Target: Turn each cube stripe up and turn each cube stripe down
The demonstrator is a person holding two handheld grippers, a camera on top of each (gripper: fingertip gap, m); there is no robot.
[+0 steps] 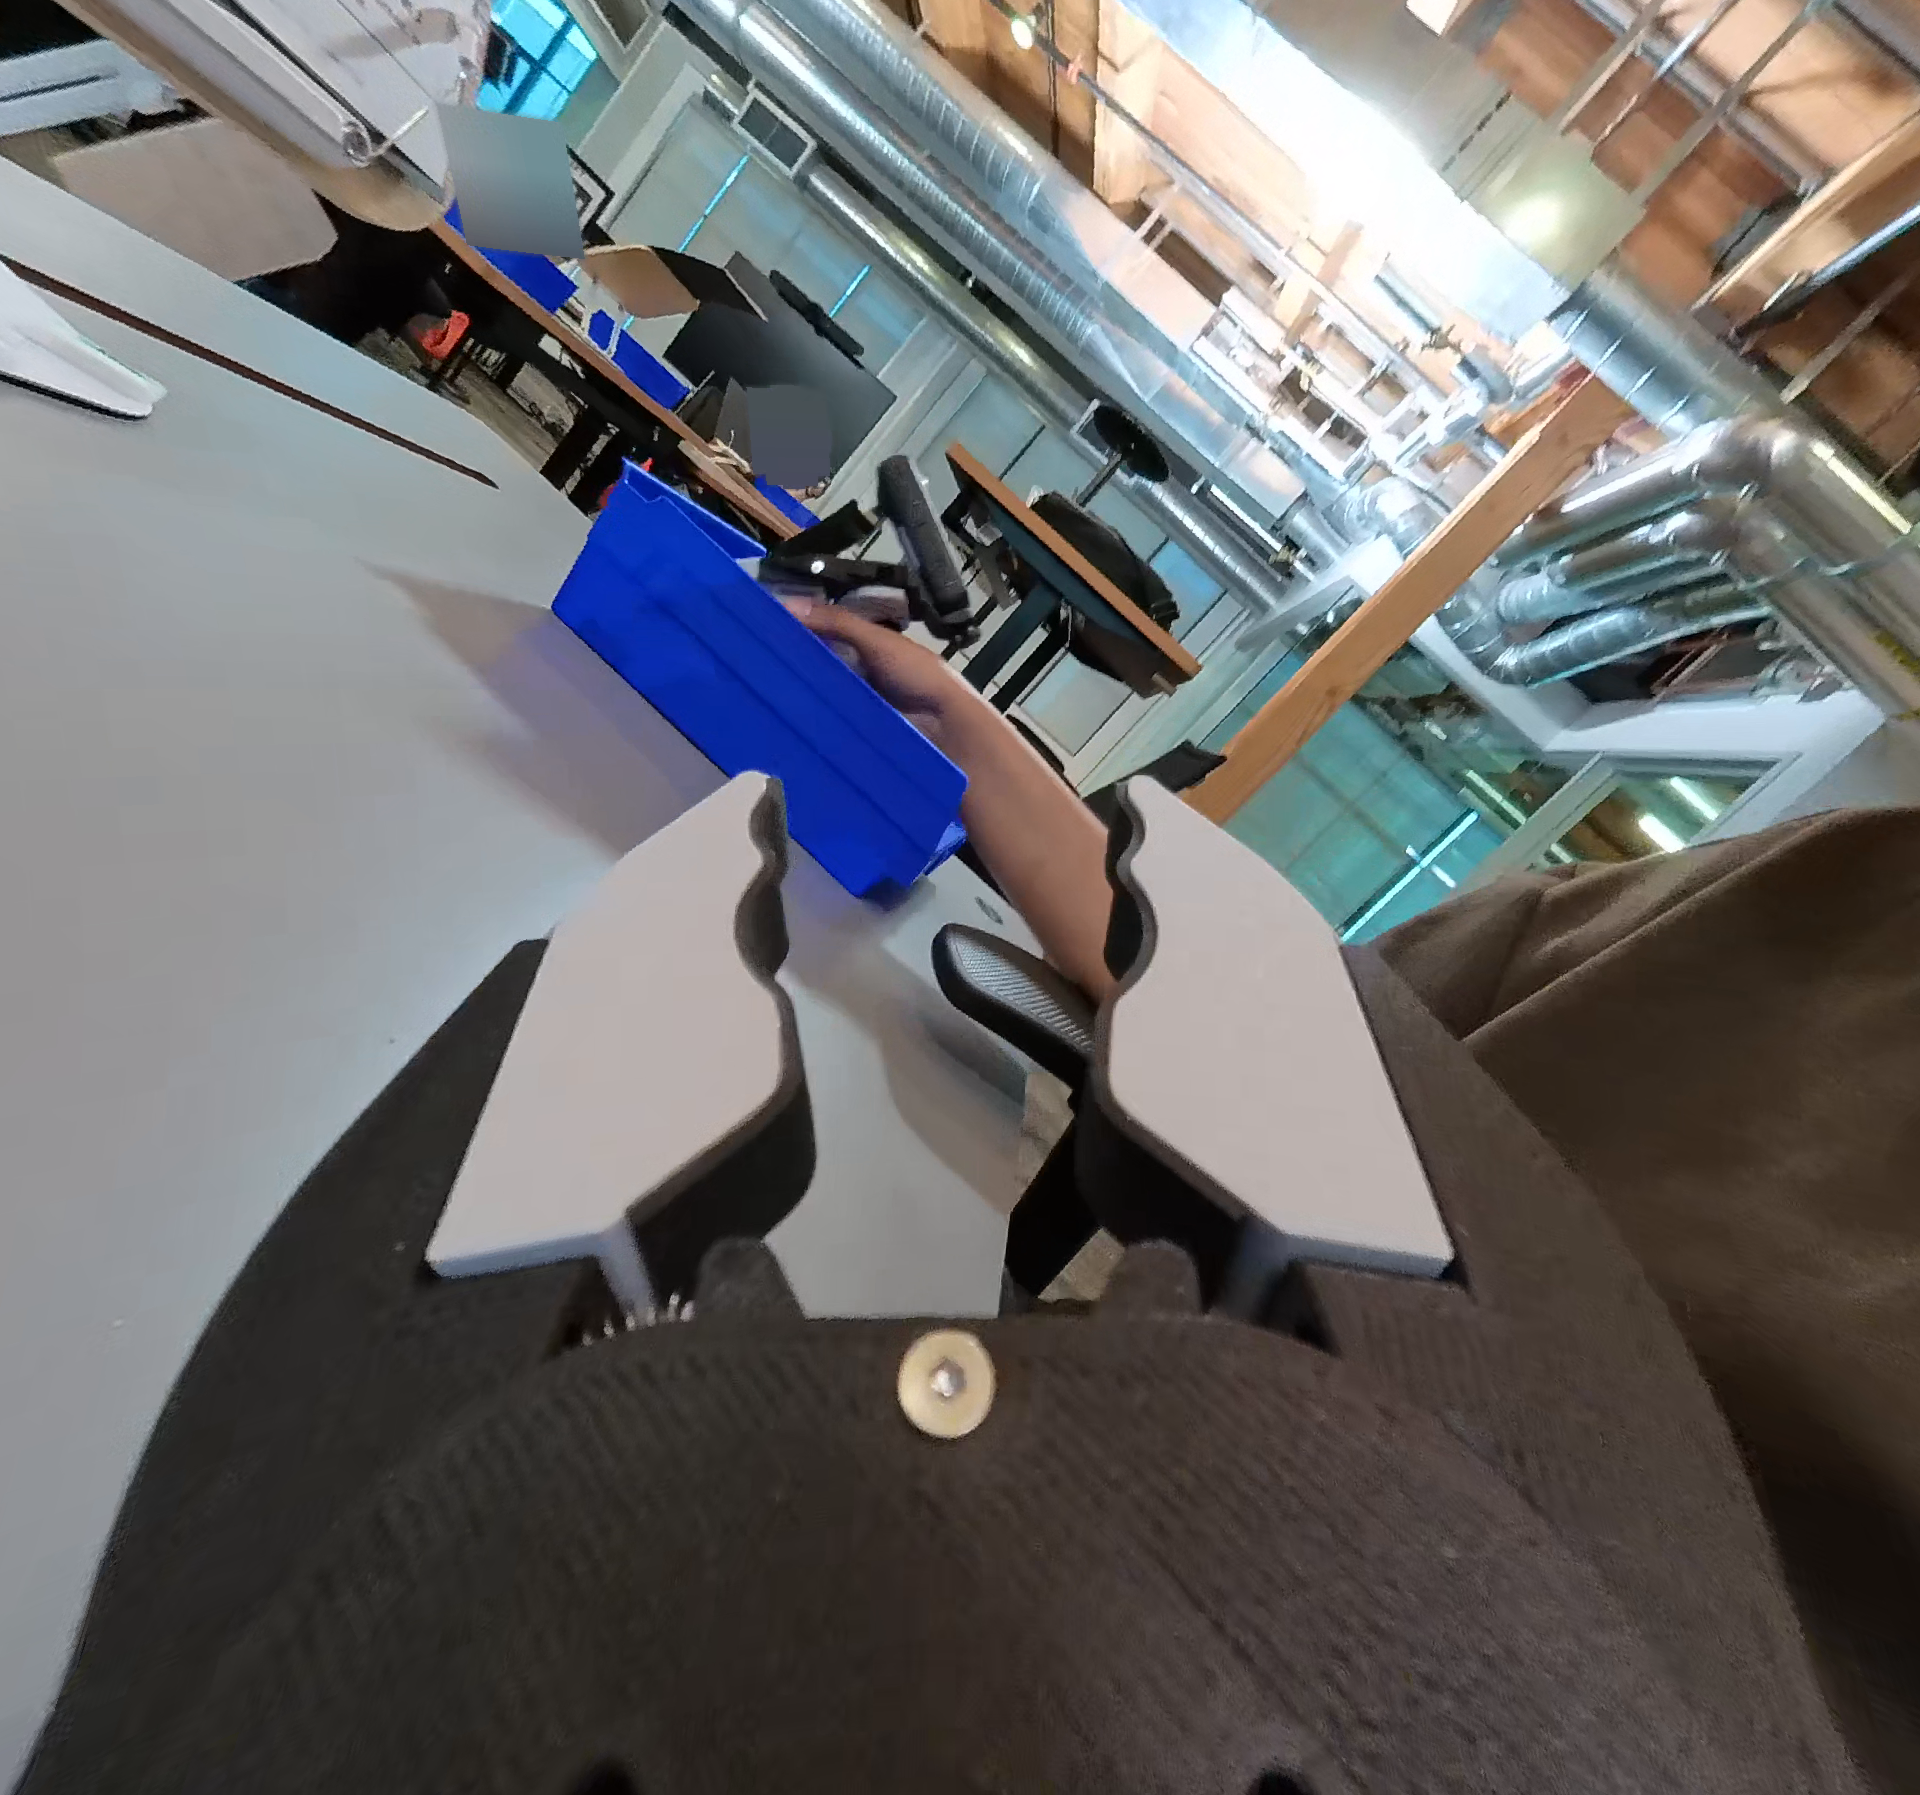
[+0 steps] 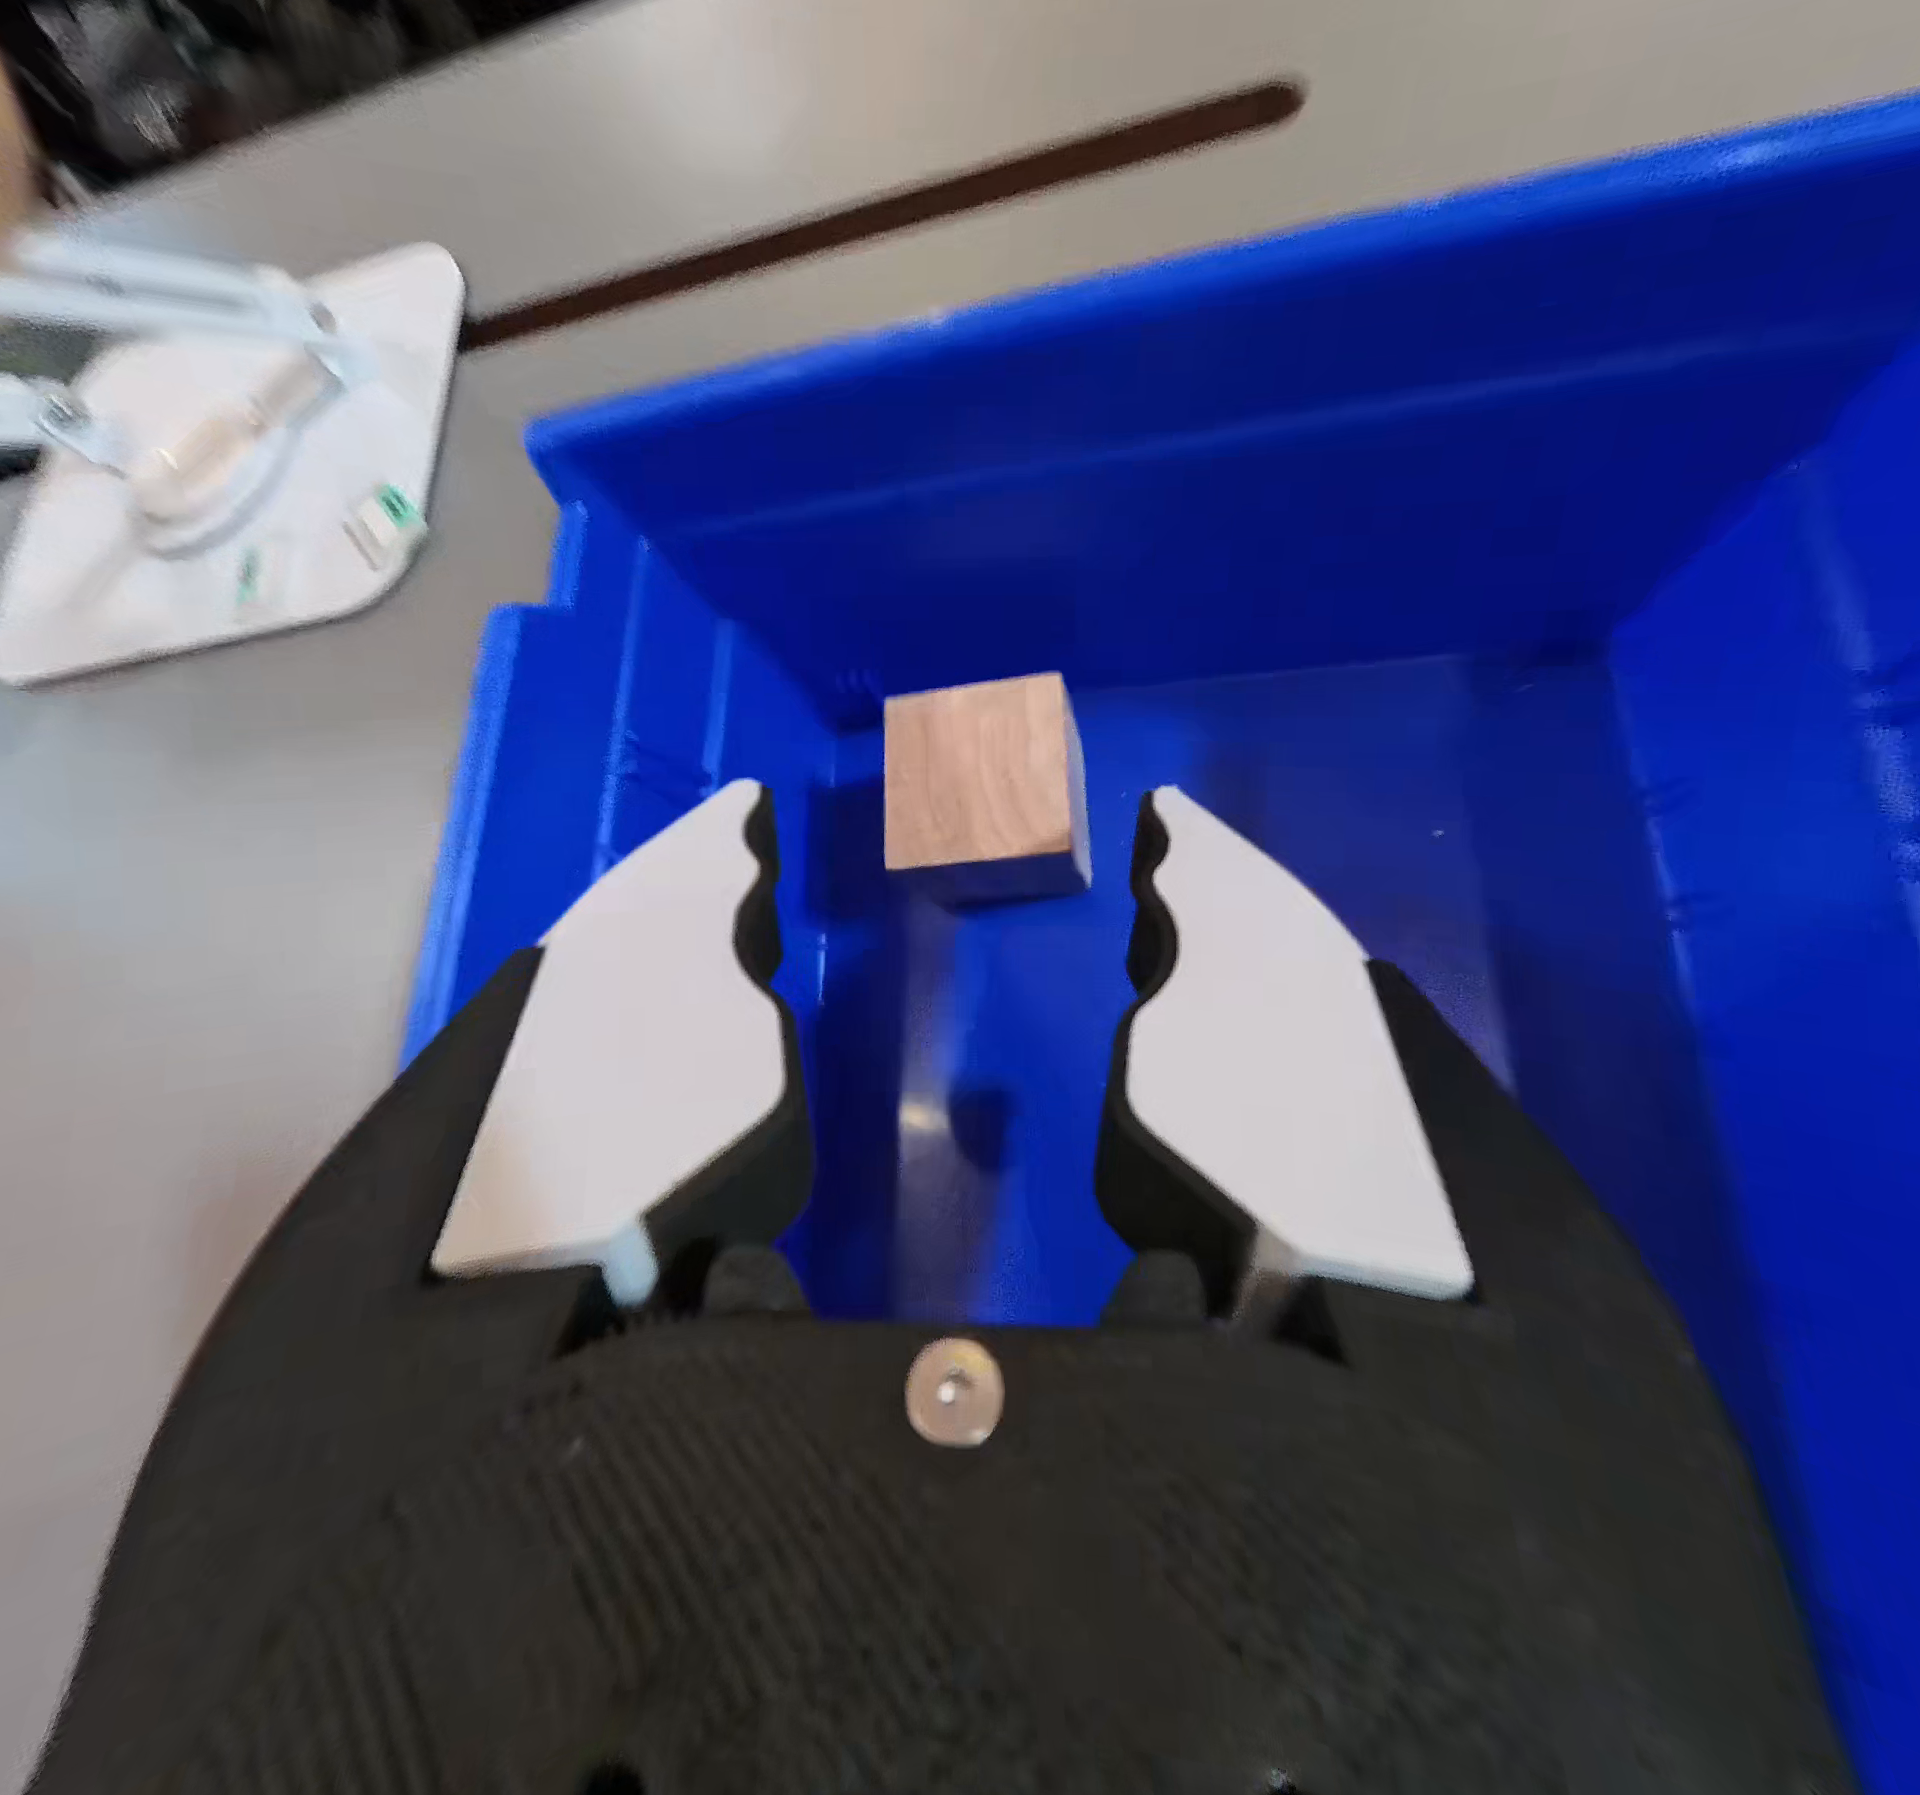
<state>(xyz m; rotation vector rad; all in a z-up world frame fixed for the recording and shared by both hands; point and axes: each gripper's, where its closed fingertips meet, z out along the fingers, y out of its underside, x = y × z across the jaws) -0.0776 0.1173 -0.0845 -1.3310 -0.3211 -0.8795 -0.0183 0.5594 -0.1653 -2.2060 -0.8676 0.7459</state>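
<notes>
The grey table (image 2: 260,914) took up most of both views, w/ the blue bin (image 2: 1247,498) sitting on it and a white stand base (image 2: 260,498) off to the far left. Inside the bin, near its far-left corner, lay one wooden cube (image 2: 977,774), plain wood face up; I saw no stripe on the faces shown, though the frame was blurred. My right gripper (image 2: 956,841) hung over the bin floor w/ its jaws apart, wider than the cube, gripping nothing and touching nothing I could see; the cube sat just beyond the tips, roughly centred between them. To do this step well I judged I should go straight down so both pads met opposite side faces squarely, keep the left finger clear of the bin's left wall, close firmly, lift a bit, then roll the wrist to bring the stripe round. The corner was tight, so a skewed approach might wedge the cube against the wall. My left gripper (image 1: 945,841) was held away, near the table's edge, pointing past the bin's outer side (image 1: 748,696), jaws likewise apart and empty; the person's forearm (image 1: 997,769) reached behind the bin.
</notes>
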